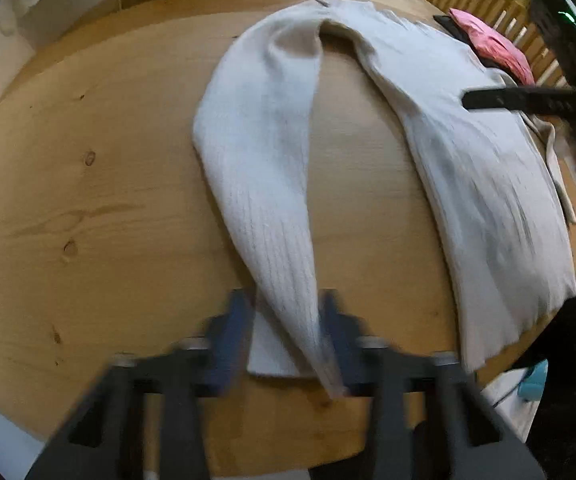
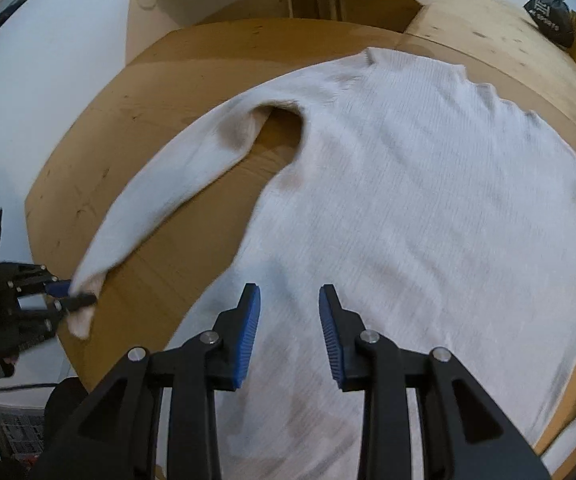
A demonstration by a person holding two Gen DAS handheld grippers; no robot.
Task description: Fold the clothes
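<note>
— From the left wrist view I can see a pink garment (image 1: 496,46) at the table's (image 1: 87,208) far right edge; the other view barely shows it.

— And the right wrist view shows the white sweater (image 2: 428,200) spread flat across the table's middle, its sleeve (image 2: 159,196) reaching the near left edge.

— There the left claw (image 1: 288,332) pinches the sleeve's cuff, though it's blurred.

— The right claw (image 2: 290,320) hovers over the sweater's body, jaws wide, holding nothing. The hem is cut off below.

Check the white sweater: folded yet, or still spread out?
Spread. The white sweater lies flat on the wooden table; only its sleeve cuff sits between the left gripper fingers.
</note>
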